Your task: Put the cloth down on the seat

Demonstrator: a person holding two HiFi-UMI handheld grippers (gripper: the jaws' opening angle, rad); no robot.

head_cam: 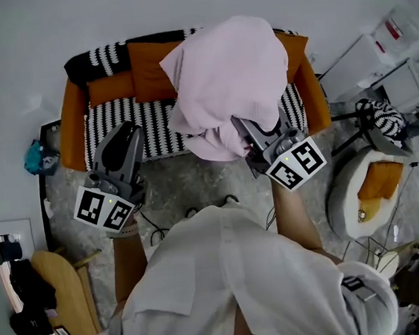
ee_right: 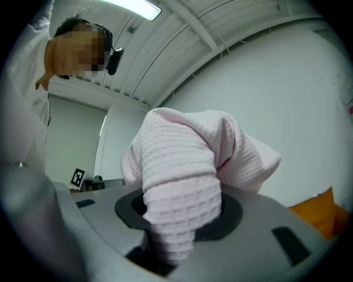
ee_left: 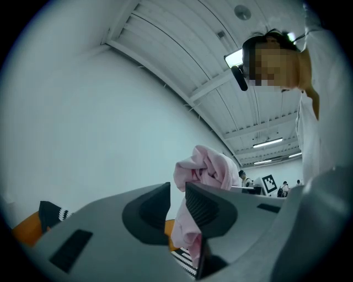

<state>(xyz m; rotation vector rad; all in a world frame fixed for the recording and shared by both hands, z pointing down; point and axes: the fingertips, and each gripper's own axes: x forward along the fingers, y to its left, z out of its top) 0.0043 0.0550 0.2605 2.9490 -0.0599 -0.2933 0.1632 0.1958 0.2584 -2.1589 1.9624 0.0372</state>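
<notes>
A pink waffle-weave cloth (head_cam: 226, 79) hangs bunched over the sofa, above the right half of the black-and-white striped seat (head_cam: 127, 123). My right gripper (head_cam: 249, 130) is shut on its lower part. In the right gripper view the cloth (ee_right: 182, 176) fills the gap between the jaws of that gripper (ee_right: 179, 212) and hides the pads. My left gripper (head_cam: 125, 133) stays over the seat's left front with its jaws a thin slit apart and nothing between them. In the left gripper view the cloth (ee_left: 207, 168) shows well beyond that gripper (ee_left: 177, 193).
The sofa has orange arms (head_cam: 71, 125) and orange cushions (head_cam: 147, 69) against its back. A round white chair with an orange cushion (head_cam: 367, 183) stands to the right. A tripod with a striped item (head_cam: 379, 115) and white boxes (head_cam: 384, 55) lie beyond. A wooden board (head_cam: 62, 290) lies on the left.
</notes>
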